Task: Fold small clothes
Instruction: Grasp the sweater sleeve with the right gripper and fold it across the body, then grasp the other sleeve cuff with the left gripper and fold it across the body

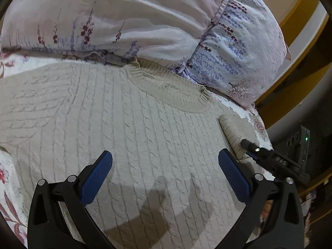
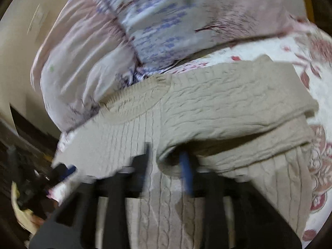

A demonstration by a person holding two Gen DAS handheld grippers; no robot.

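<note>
A cream cable-knit sweater [image 1: 132, 120] lies front up on the bed, its ribbed collar [image 1: 166, 87] toward the pillows. My left gripper [image 1: 166, 164] is open and empty, hovering just above the sweater's chest. In the right wrist view, which is blurred, the sweater [image 2: 207, 103] has one sleeve lifted and folded across the body. My right gripper [image 2: 166, 161] is nearly shut, pinching the edge of that sleeve fold [image 2: 172, 166]. The right gripper also shows in the left wrist view [image 1: 247, 145] at the sleeve cuff [image 1: 232, 132].
Floral pillows [image 1: 238, 47] and a pale duvet [image 1: 124, 10] lie just behind the collar. The floral bedsheet [image 2: 300, 66] surrounds the sweater. A wooden bed frame [image 1: 290, 78] and a dark device with a green light [image 1: 306, 139] are at the right edge.
</note>
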